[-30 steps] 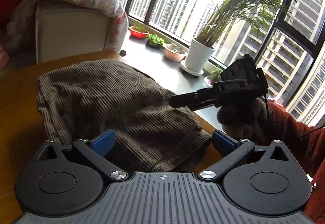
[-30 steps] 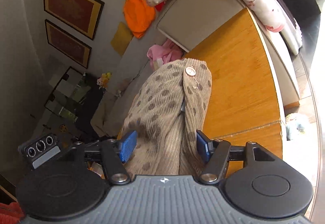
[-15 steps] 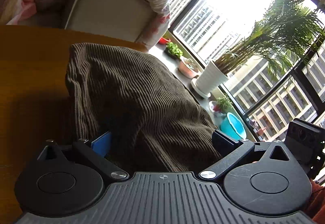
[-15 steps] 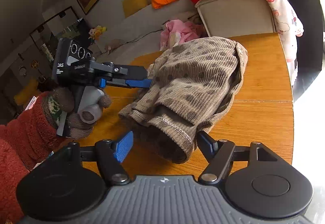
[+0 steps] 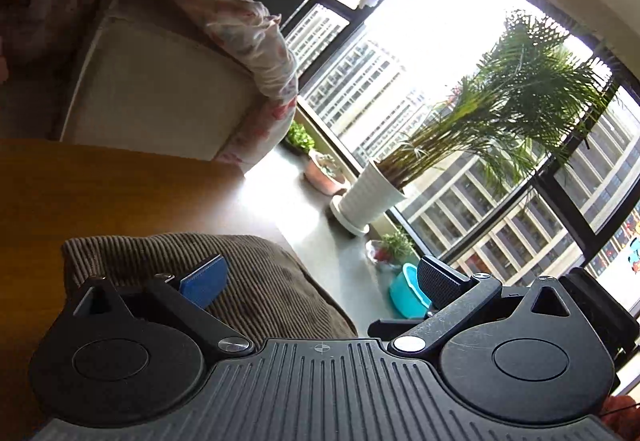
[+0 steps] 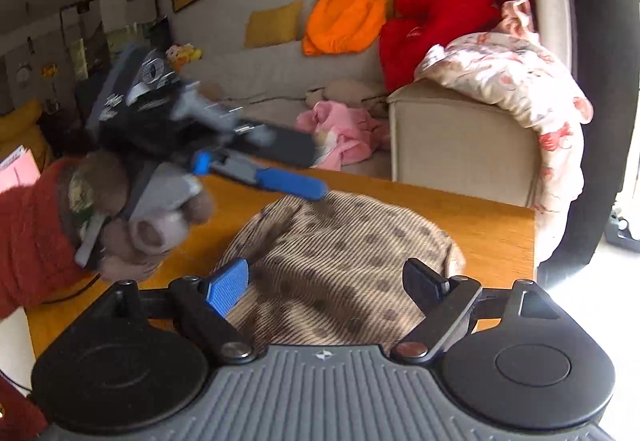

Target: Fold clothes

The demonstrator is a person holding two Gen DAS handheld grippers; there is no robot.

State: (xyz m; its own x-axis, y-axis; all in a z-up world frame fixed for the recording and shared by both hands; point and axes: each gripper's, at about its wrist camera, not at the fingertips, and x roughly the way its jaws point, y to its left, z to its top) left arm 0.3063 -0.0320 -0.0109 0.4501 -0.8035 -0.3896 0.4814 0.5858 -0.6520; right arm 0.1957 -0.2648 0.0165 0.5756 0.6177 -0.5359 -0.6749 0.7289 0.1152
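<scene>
The brown corduroy garment, lifted a moment ago, now lies bundled on the wooden table. Both the left gripper and right gripper hover over it, jaws spread, holding nothing.

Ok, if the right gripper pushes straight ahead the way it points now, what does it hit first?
Most likely the brown dotted corduroy garment: it lies on the wooden table right between the open right gripper fingers. Depth is hard to judge.
</scene>
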